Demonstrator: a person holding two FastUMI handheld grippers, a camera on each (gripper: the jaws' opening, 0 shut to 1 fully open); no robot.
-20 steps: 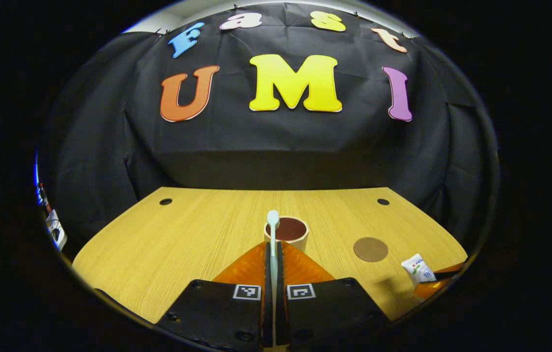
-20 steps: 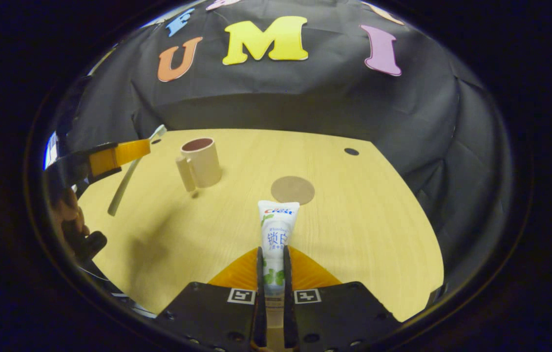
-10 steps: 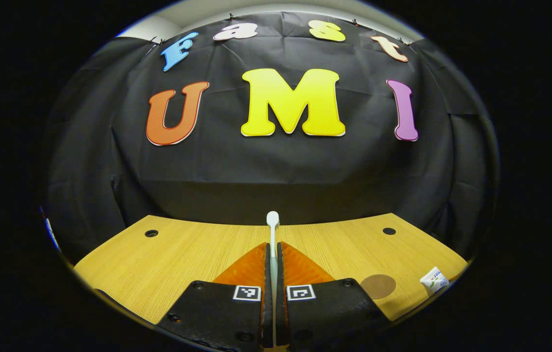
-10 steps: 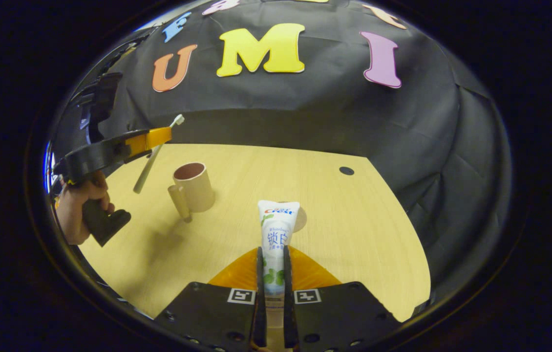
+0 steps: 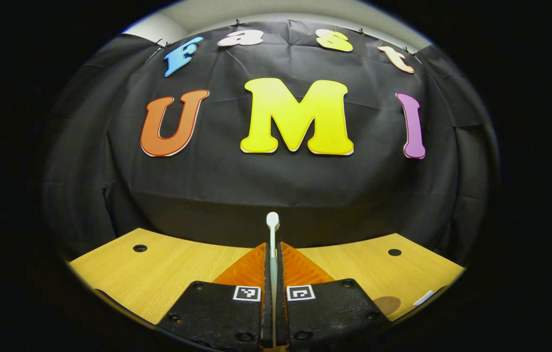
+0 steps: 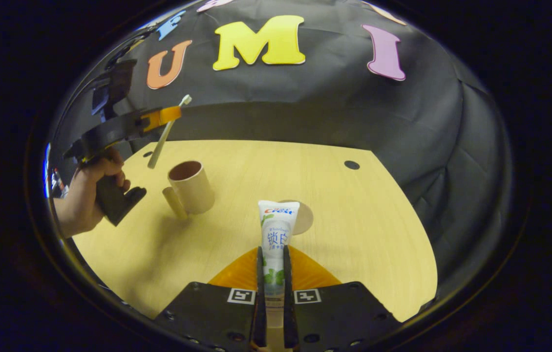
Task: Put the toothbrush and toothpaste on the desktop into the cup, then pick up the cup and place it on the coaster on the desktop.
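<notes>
Toothbrush is clamped mid-handle in my left tool, fingers closed tight on it; in the right gripper view it hangs tilted, bristle head up toward the booth wall, tail end pointing down just above and behind the cup. I judge it light, stiff and slim, so the narrow grip should hold, though a thin smooth handle could pivot between the pads if the tail knocks the rim. Toothpaste sits in my right tool, both fingers pressed on the lower part of the tube near the cap end, crimped end pointing forward over the desk. The tube looks soft and will likely dent under pressure; holding low, near the firmer shoulder, seems the safer spot. The cup stands upright on the desk with its handle toward my side and nothing visible inside; probably light, so it may tip if nudged. Coaster lies flat behind the tube, partly hidden, apart from the cup. A hand grips the left tool's handle.
</notes>
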